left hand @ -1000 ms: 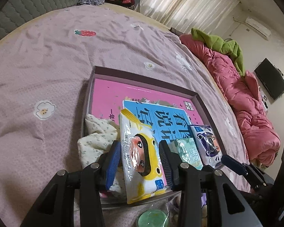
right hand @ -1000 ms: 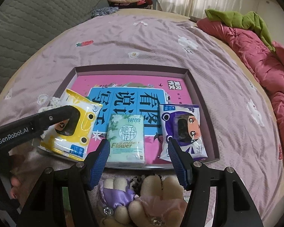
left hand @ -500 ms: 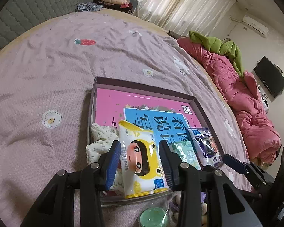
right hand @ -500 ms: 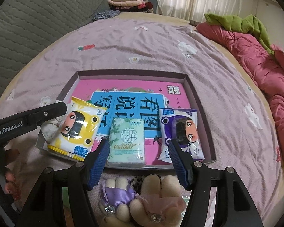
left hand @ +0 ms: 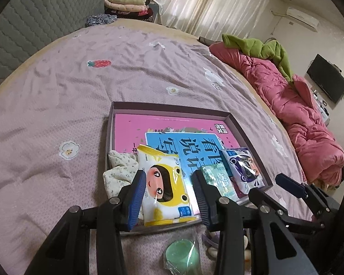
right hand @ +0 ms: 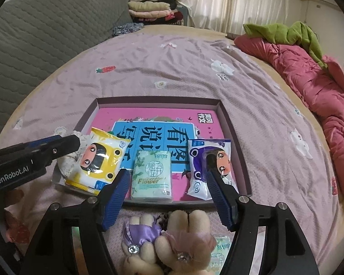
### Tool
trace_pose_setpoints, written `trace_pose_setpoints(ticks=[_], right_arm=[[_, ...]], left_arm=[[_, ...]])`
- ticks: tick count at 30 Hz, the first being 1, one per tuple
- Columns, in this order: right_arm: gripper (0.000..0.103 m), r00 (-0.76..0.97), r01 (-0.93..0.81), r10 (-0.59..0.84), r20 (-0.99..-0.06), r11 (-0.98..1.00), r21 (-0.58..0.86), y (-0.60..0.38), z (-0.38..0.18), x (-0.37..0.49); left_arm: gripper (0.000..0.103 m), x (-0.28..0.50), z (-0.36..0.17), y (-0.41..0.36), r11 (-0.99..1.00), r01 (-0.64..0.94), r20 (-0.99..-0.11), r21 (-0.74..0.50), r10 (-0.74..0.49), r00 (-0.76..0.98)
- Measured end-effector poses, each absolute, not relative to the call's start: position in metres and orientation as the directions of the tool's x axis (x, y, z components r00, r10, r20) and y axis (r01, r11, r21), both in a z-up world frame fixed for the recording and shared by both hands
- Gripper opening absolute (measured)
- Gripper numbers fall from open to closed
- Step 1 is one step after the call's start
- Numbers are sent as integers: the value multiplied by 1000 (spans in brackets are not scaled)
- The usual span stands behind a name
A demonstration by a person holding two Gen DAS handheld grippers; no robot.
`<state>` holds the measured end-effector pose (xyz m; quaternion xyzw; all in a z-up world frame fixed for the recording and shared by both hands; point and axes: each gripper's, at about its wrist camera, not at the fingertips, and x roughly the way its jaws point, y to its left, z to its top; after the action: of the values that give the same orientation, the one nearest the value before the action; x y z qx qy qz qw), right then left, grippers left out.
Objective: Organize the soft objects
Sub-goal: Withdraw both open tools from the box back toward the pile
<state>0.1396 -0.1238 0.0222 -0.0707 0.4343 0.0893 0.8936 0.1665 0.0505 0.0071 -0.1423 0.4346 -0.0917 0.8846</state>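
The yellow tissue pack [left hand: 165, 190], printed with a cartoon face, lies flat at the tray's [left hand: 172, 109] near-left corner. The left gripper [left hand: 169, 197] has just been opening, nothing between its jaws. The right gripper [right hand: 167, 197] likewise stands released and empty.

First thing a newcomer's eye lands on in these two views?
Three bright packets lined along the near edge of the shallow box on the bed: yellow wipes pack left, green Flower tissue pack middle, purple wipes pack right. Next, the pink-and-blue book beneath them, and plush toys just in front of the box.
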Motion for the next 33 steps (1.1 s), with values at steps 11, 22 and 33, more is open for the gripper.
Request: trace_pose_setpoints(ticks=[11,22,33], right_arm=[[72,647,-184,84,-757,982,-48,-141,44,129],[72,670,-169,91,-737,985,-33,-155,59,120],[73,696,-175,121,-708,984,-4,-168,75,104]], left_arm=[[57,149,24,53,945,47,-716,-323,-276,642],[57,126,39,56,947,27,-697,-322,-256,670],[57,107,47,44,958,21,-709,-287,-227,668]])
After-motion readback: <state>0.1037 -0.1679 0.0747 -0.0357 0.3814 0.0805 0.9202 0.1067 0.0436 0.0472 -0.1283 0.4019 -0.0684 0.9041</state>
